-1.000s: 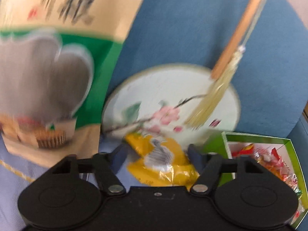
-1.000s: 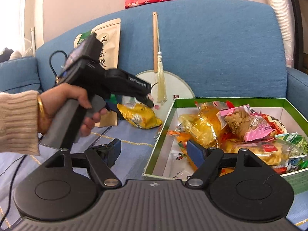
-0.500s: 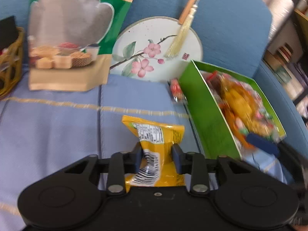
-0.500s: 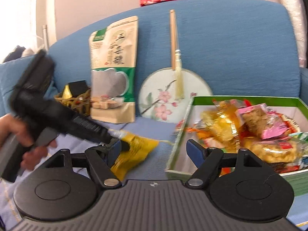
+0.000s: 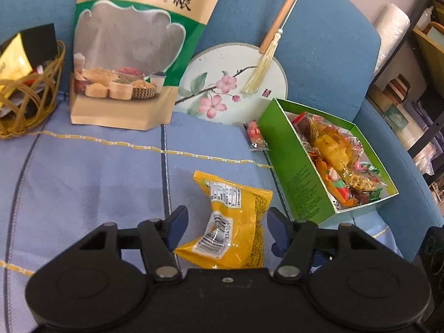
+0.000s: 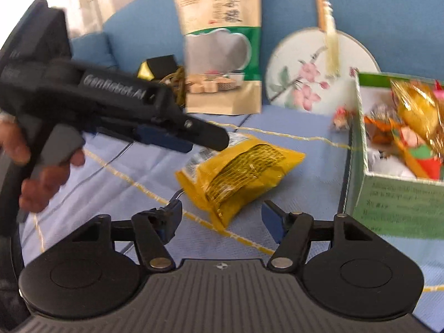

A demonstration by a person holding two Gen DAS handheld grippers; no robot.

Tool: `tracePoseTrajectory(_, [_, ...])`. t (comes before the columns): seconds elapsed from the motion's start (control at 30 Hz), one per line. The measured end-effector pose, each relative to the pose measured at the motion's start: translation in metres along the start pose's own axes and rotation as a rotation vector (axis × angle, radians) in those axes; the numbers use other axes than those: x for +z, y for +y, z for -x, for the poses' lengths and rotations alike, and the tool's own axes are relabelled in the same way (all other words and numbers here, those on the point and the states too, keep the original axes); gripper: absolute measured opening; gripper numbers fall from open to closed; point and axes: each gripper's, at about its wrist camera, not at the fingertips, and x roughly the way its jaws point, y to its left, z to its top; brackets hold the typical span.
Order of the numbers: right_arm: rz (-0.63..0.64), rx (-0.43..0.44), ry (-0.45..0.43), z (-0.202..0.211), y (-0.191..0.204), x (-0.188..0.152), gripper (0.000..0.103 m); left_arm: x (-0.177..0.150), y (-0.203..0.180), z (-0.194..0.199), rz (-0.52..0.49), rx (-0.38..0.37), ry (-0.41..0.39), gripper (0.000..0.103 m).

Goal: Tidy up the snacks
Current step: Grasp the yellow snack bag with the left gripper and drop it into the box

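Left gripper (image 5: 226,223): jaws opening, spread either side of the yellow snack packet (image 5: 231,227); pads clear of it.
Right gripper (image 6: 220,217): jaws apart, nothing between them; tips just short of the packet's near end.
Yellow snack packet: lying flat on the blue sofa seat (image 5: 83,177), just beside the green box (image 5: 294,177).
Green box: at the seat's right edge, filled with wrapped snacks.
Small red sweet (image 5: 255,136): on the seat, against the box's far corner.
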Motion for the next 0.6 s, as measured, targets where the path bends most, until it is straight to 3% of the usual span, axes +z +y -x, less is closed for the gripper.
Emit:
tracePoseTrajectory(0.13, [-0.054, 0.015, -0.007, -0.014, -0.004, 0.007, 0.103, 0.003, 0.006, -0.015, 0.033, -0.008, 0.029, 0.083])
tracePoseTrajectory(0.17, [-0.058, 0.005, -0.003, -0.018, -0.004, 0.007, 0.103, 0.003, 0.008, -0.017, 0.040, -0.009, 0.038, 0.076])
tracePoseTrajectory(0.2, [-0.060, -0.002, 0.002, -0.022, -0.004, 0.005, 0.100, 0.002, 0.010, -0.020, 0.046, -0.011, 0.050, 0.059])
tracePoseTrajectory(0.23, [-0.060, 0.005, 0.017, -0.027, -0.005, 0.004, 0.067, 0.001, 0.011, -0.023, 0.047, -0.022, 0.070, 0.041])
tracePoseTrajectory(0.27, [-0.063, 0.015, 0.025, -0.028, -0.007, 0.003, 0.060, 0.000, 0.012, -0.026, 0.049, -0.049, 0.086, 0.016])
tracePoseTrajectory(0.37, [-0.021, -0.004, 0.005, -0.017, -0.001, 0.010, 0.053, 0.000, 0.002, -0.019, 0.017, -0.050, 0.057, 0.016])
tracePoseTrajectory(0.6, [0.039, -0.056, -0.171, 0.026, -0.005, 0.031, 0.053, 0.024, -0.037, 0.009, -0.058, -0.106, -0.062, 0.016])
